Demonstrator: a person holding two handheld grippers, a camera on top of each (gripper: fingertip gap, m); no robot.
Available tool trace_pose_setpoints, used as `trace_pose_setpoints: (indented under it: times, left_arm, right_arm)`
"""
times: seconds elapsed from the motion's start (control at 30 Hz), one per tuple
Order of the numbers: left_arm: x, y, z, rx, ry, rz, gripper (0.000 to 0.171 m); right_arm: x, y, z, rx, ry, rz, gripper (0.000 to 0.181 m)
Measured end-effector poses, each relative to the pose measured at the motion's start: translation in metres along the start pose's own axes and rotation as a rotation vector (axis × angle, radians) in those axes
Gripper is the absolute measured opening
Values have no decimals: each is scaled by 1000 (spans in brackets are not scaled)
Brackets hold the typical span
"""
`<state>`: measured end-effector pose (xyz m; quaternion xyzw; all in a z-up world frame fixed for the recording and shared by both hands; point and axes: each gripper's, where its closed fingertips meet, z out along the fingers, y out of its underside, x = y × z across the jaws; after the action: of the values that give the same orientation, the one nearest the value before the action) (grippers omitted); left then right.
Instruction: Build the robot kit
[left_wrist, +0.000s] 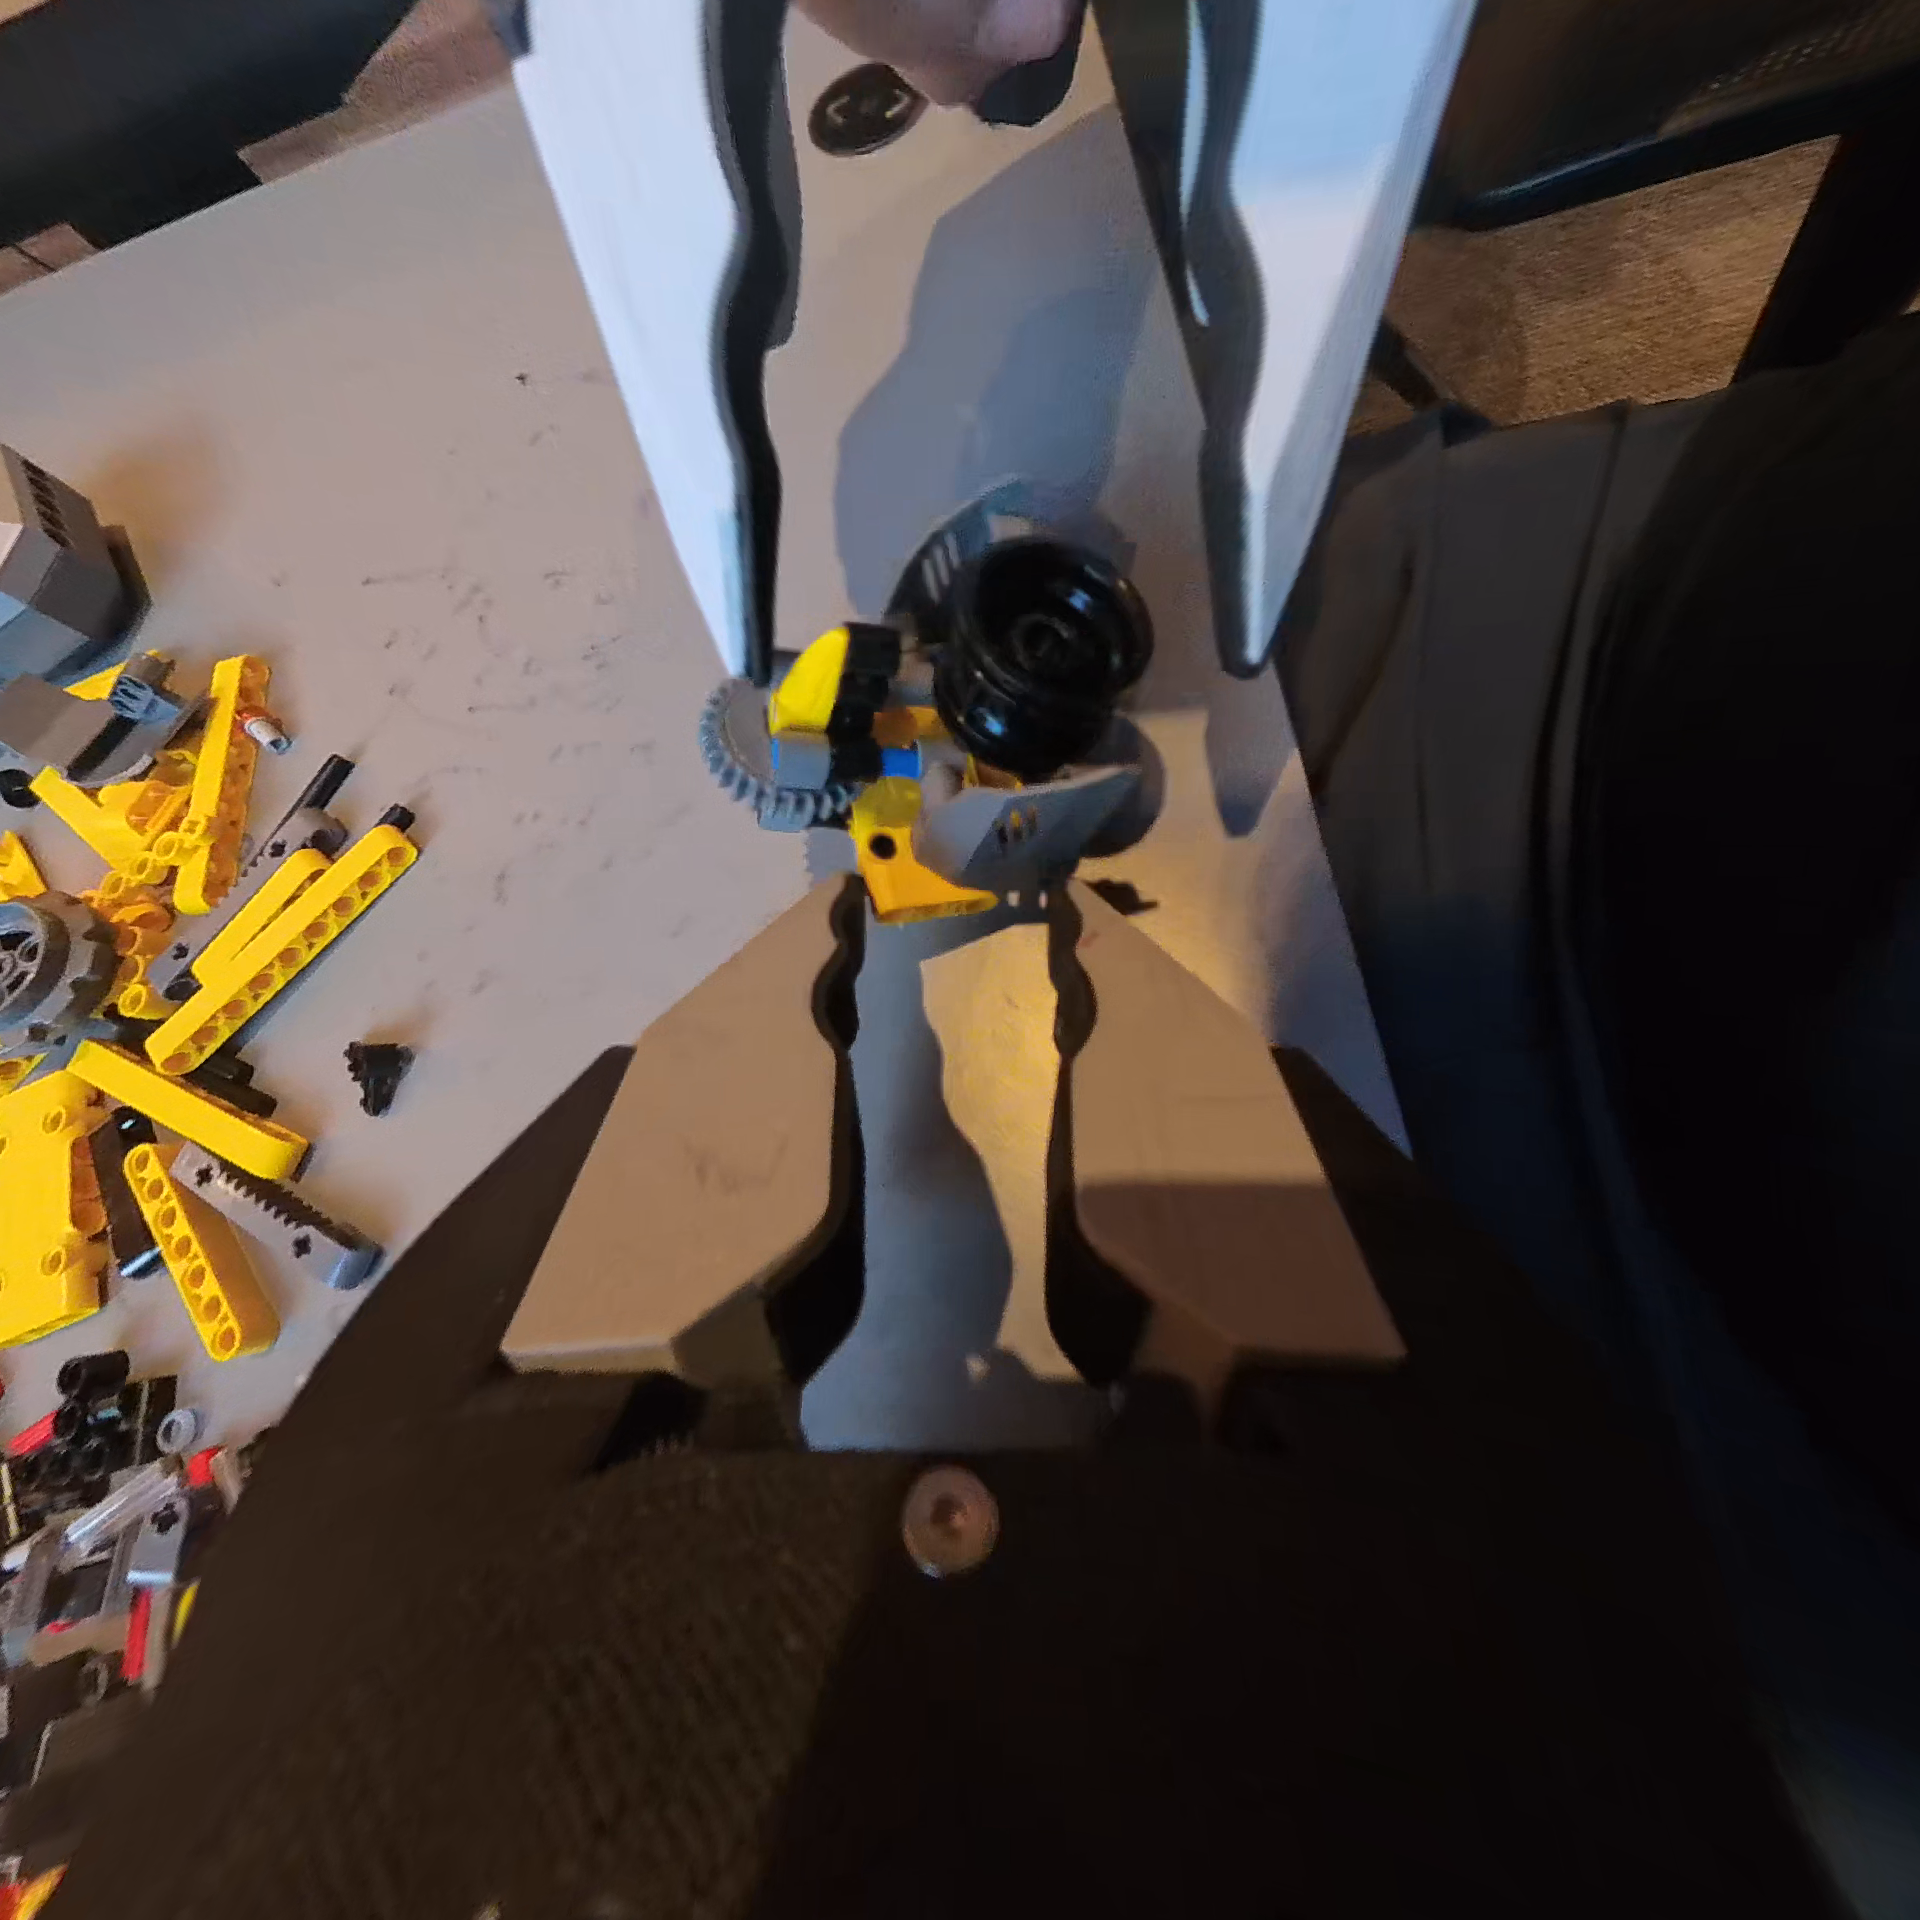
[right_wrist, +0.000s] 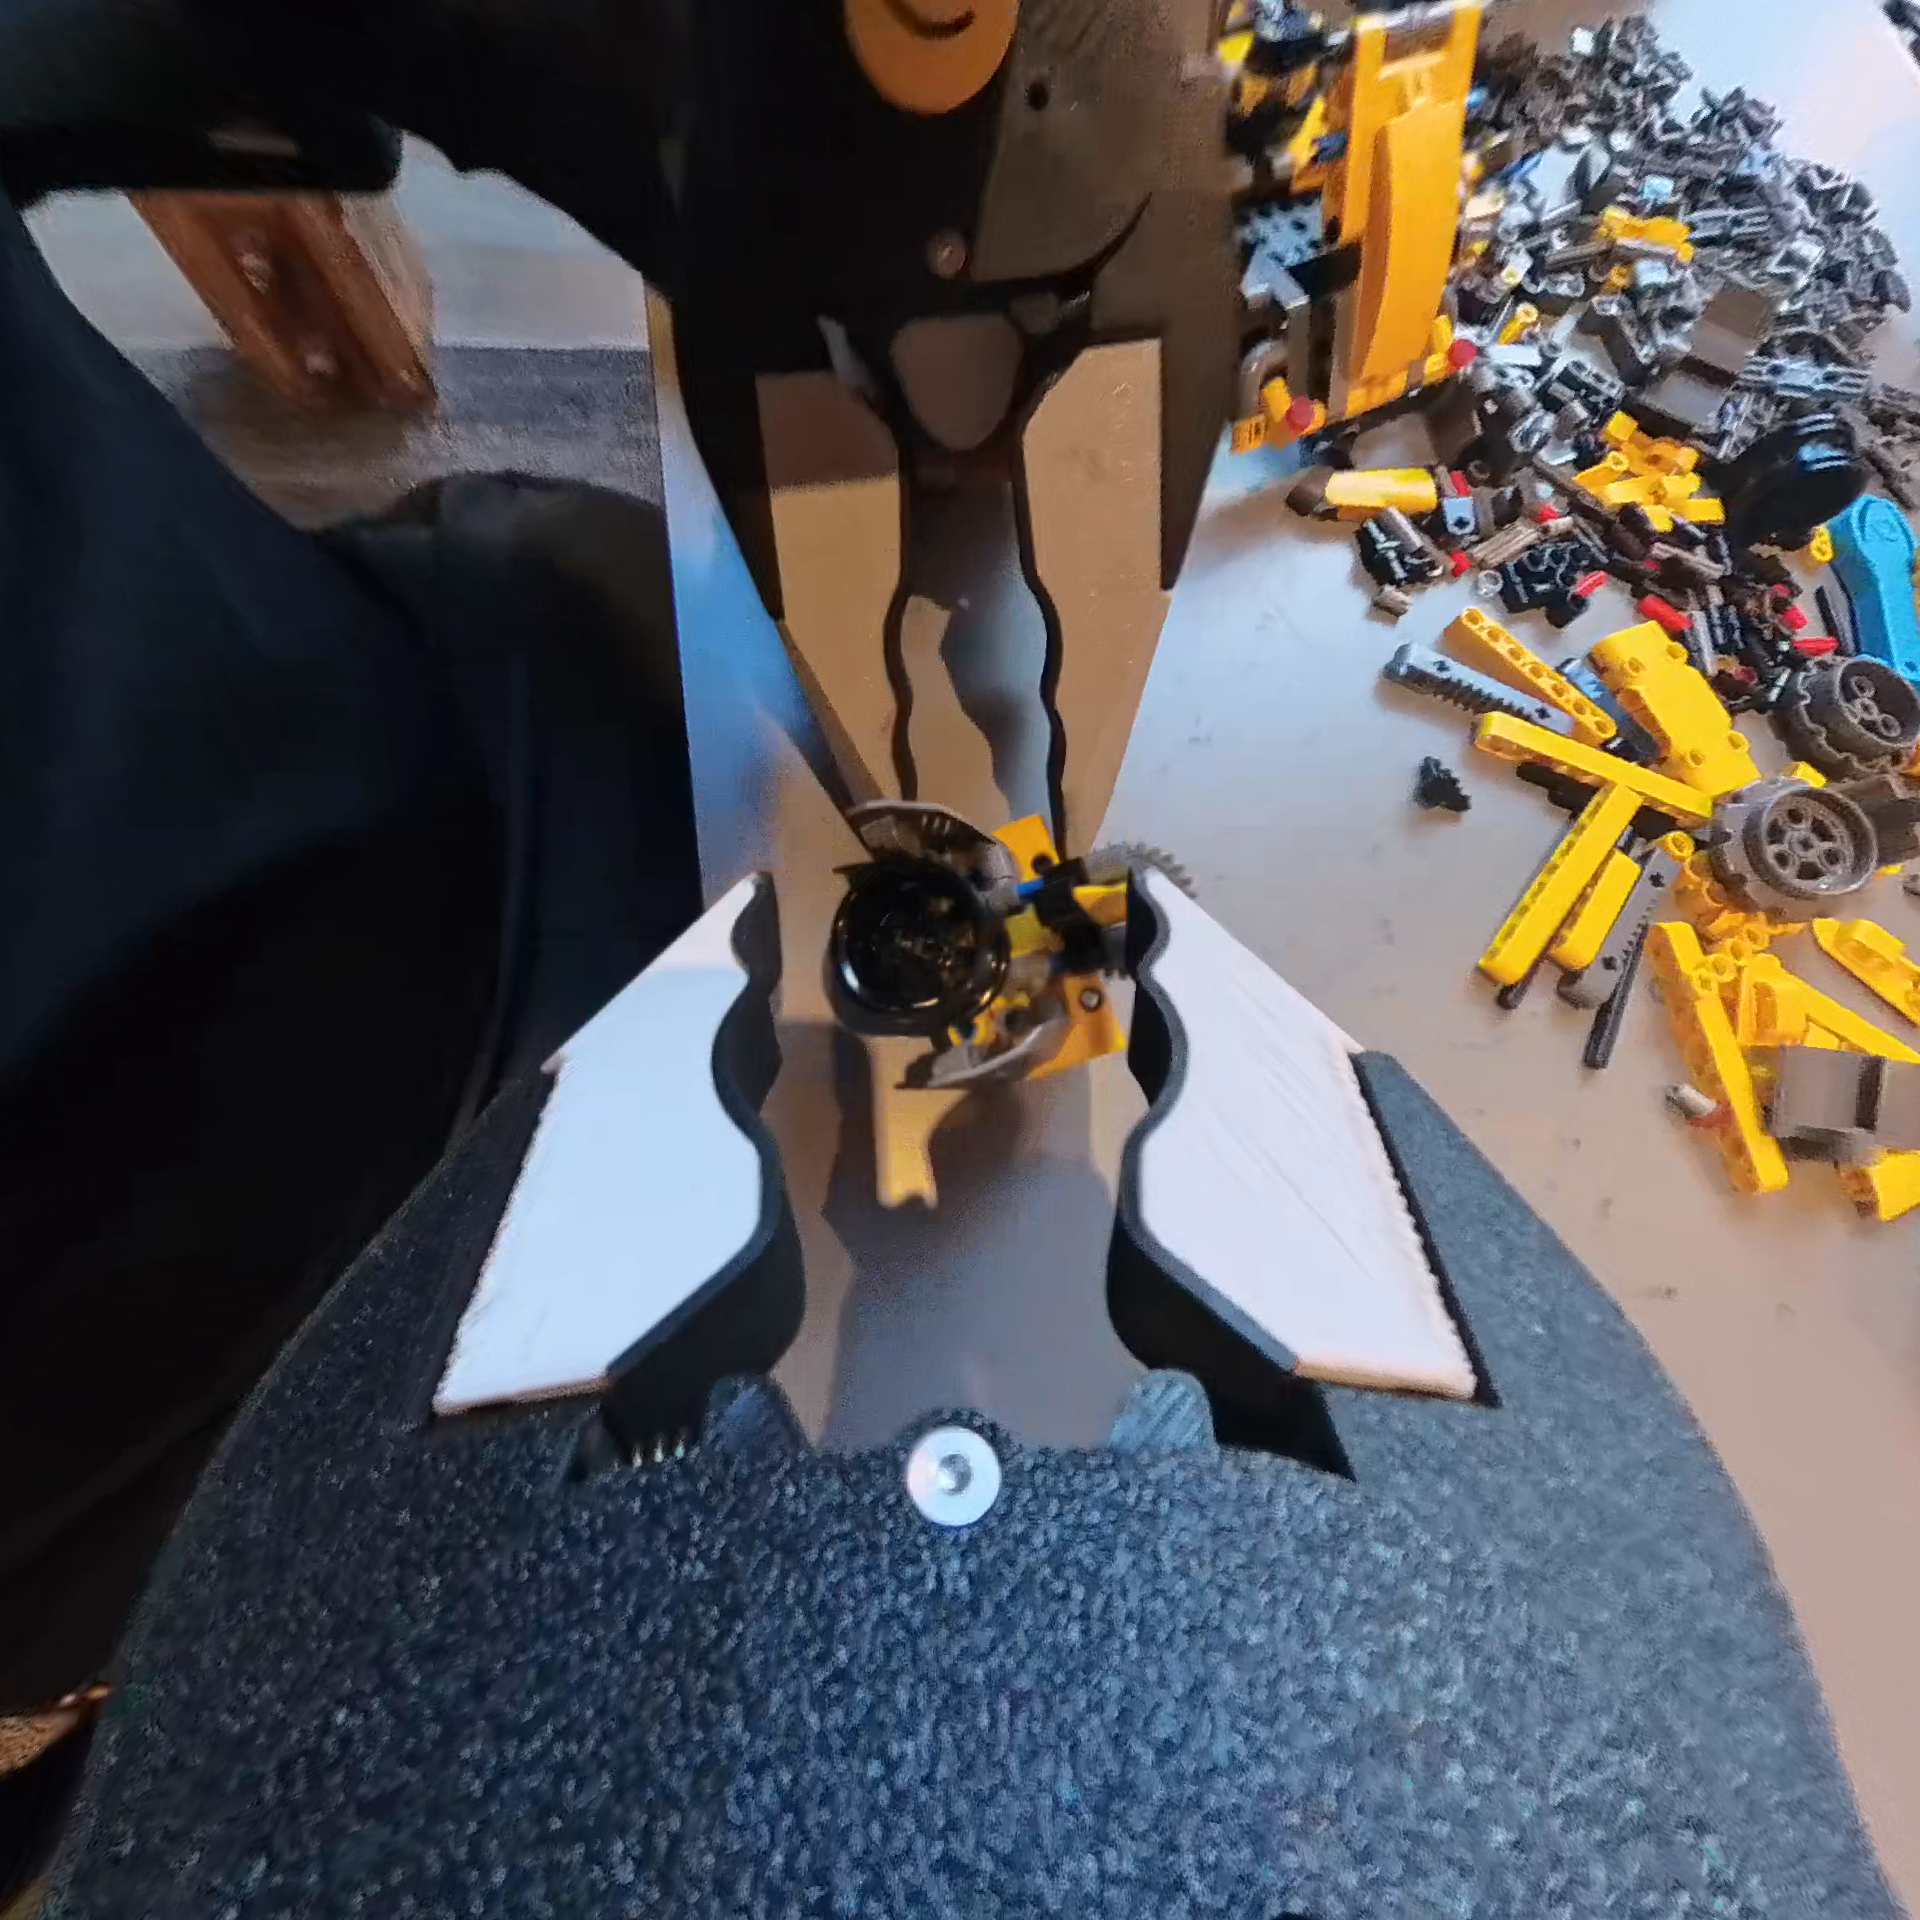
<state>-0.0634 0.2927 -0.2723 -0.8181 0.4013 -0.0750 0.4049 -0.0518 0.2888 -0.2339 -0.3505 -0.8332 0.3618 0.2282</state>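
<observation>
Small brick assembly (left_wrist: 914, 769) at frame centre looks like hard plastic, with a glossy black wheel (left_wrist: 1044, 660), a matt grey toothed gear (left_wrist: 743, 764) and smooth yellow and grey pieces; loose yellow beams (right_wrist: 1600, 831) at right of the right wrist view are the same smooth, slightly shiny plastic. Right gripper (right_wrist: 951, 914) has matt white fingers (right_wrist: 644, 1195) with fine printed ridges, black rubbery wavy pads (right_wrist: 1143, 1195), a rough speckled black body and a shiny metal screw (right_wrist: 953, 1475). Left gripper (left_wrist: 956, 904) fingers look matt beige-grey plastic; table (left_wrist: 436, 499) is smooth, matt pale laminate, scuffed; wooden block (right_wrist: 291, 301) upper left.
</observation>
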Motion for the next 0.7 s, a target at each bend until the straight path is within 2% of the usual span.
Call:
trace_pose_setpoints:
  times: [0.07,0.1,0.2,0.3,0.6,0.7]
  left_arm:
    - [-1,0,1,-6,3,-13,32]
    - [-4,1,2,-10,-8,-22,25]
    - [-12,-2,0,8,-51,-56,35]
    - [-6,-6,-1,31,-20,-120,50]
    - [0,-6,-3,18,-47,-341,61]
    - [5,-13,-11,74,-33,-433,62]
  right_arm:
    - [2,9,6,-53,35,-28,72]
    - [5,15,9,-82,50,-43,75]
    - [8,22,17,-108,71,-65,75]
    - [11,20,18,-89,76,-41,71]
    - [14,20,6,-23,67,30,68]
    - [12,16,-4,36,-7,19,68]
